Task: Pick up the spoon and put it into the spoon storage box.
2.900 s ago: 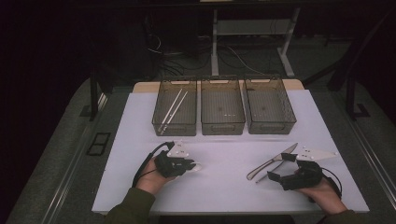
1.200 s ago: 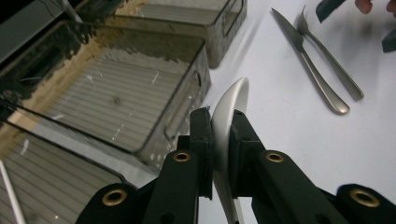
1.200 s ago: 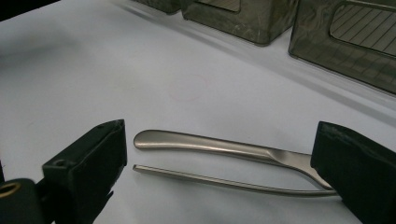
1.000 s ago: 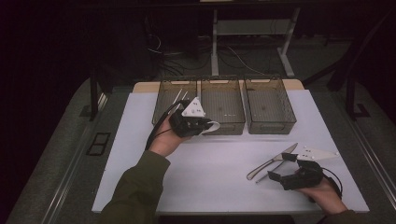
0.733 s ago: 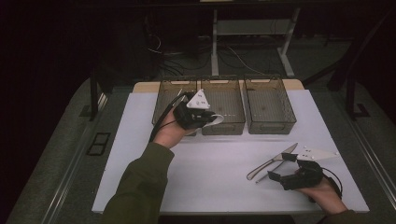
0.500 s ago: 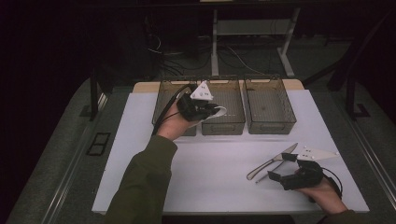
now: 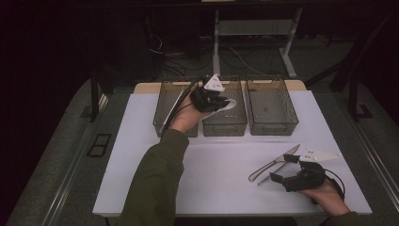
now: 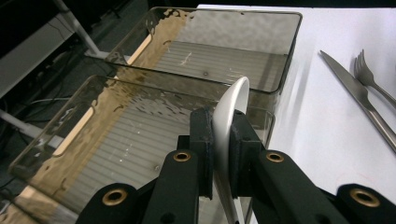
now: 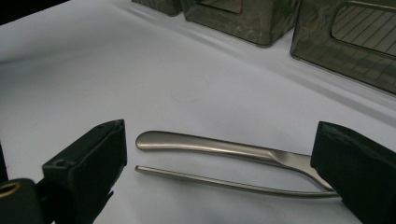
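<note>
We see a white table (image 7: pixel 226 188) with three clear, smoke-tinted bins set in a row at its far side. The left bin (image 7: pixel 165 110), under the forearm of our left gripper (image 7: pixel 221 102), holds a few thin pale sticks leaning along its side; what they are we cannot tell. The middle bin (image 7: pixel 225 120) lies directly below the left gripper and its ribbed floor looks bare in the left gripper view (image 8: pixel 121 140). The right bin (image 7: pixel 272 106), just beyond the left gripper's jaws on the side towards the right gripper, also shows a bare ribbed floor with a small speck or two (image 8: pixel 219 65).

The left gripper is held above the middle bin, its jaws pinching a white spoon (image 8: pixel 229 121). The spoon is smooth, glossy and plain white, seen edge-on between the two black pads; its curved rounded end rises past the jaw tips and points towards the right bin. From the high view it shows as a pale tip (image 7: pixel 230 104) sticking out beyond the jaws, over the middle bin.

The right gripper (image 7: pixel 288 172) rests low over the near right part of the table with its jaws spread wide. Between those jaws, lying on the table, are a steel knife (image 9: pixel 219 145) with a rounded handle end and, just beside it on the nearer side, a thin steel fork (image 9: pixel 224 183) whose slim handle runs nearly parallel to it. Neither jaw touches them
</note>
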A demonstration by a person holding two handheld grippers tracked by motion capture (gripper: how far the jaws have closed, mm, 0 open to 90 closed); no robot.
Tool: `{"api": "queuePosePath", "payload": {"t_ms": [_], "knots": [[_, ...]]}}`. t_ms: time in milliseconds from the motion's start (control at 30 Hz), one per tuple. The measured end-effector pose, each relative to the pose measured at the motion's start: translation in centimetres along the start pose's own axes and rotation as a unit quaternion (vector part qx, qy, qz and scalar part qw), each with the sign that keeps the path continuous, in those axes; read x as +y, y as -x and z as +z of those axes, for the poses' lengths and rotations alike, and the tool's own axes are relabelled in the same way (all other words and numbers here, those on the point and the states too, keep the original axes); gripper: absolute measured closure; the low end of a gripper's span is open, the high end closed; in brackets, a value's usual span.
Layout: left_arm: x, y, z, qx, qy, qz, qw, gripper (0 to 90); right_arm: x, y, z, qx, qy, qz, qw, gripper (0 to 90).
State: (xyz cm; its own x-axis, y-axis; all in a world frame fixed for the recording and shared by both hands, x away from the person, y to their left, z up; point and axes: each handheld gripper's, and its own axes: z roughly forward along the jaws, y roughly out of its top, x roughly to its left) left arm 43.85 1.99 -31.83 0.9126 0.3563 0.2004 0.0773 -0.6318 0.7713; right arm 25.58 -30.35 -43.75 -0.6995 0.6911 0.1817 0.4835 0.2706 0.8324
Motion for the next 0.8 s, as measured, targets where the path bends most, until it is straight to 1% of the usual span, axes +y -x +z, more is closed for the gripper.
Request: {"api": "queuePosePath", "payload": {"t_ms": [100, 133, 167, 300, 333, 367, 533, 567, 600, 667, 700, 800], "knots": [[-0.1, -0.1, 1.1, -0.002, -0.005, -0.001, 1.0000, 81.4, 0.0, 0.0, 0.0, 0.000, 0.001, 0.000, 1.0000, 3.7], [-0.1, -0.2, 1.5, -0.002, -0.006, 0.003, 1.0000, 81.4, 0.0, 0.0, 0.0, 0.000, 0.001, 0.001, 1.0000, 3.7], [-0.2, -0.2, 1.9, -0.001, -0.008, -0.001, 1.0000, 81.4, 0.0, 0.0, 0.0, 0.001, 0.001, 0.001, 1.0000, 3.7], [-0.4, -0.2, 3.2, -0.001, -0.014, -0.001, 0.9999, 81.4, 0.0, -0.1, 0.0, 0.002, 0.000, 0.001, 1.0000, 3.7], [-0.4, -0.3, 3.6, -0.002, -0.012, -0.006, 0.9999, 81.4, 0.0, -0.1, 0.0, 0.002, 0.000, 0.001, 1.0000, 3.7], [-0.5, -0.3, 3.9, -0.004, -0.016, -0.005, 0.9999, 81.4, 0.0, -0.1, 0.0, 0.003, 0.001, 0.001, 1.0000, 3.7], [-0.9, -0.3, 5.4, -0.007, -0.025, -0.015, 0.9996, 81.3, 0.0, -0.1, 0.0, 0.004, 0.001, -0.001, 1.0000, 3.7], [-1.0, -0.4, 5.6, -0.008, -0.029, -0.011, 0.9995, 81.3, 0.0, -0.1, 0.0, 0.005, 0.001, 0.000, 1.0000, 3.7], [-1.1, -0.4, 5.9, -0.008, -0.033, -0.013, 0.9994, 81.3, 0.0, -0.1, 0.0, 0.005, 0.002, 0.000, 1.0000, 3.7], [-1.4, -0.3, 6.4, -0.012, -0.040, -0.024, 0.9988, 81.3, 0.0, -0.1, 0.0, 0.005, 0.002, 0.001, 1.0000, 3.7], [-1.4, -0.5, 6.6, -0.012, -0.047, -0.013, 0.9988, 81.3, 0.0, -0.1, 0.0, 0.005, 0.002, 0.001, 1.0000, 3.7], [-1.8, -0.6, 7.1, -0.018, -0.061, -0.024, 0.9977, 81.2, 0.0, -0.1, 0.0, 0.007, 0.003, 0.000, 1.0000, 3.7]]}}
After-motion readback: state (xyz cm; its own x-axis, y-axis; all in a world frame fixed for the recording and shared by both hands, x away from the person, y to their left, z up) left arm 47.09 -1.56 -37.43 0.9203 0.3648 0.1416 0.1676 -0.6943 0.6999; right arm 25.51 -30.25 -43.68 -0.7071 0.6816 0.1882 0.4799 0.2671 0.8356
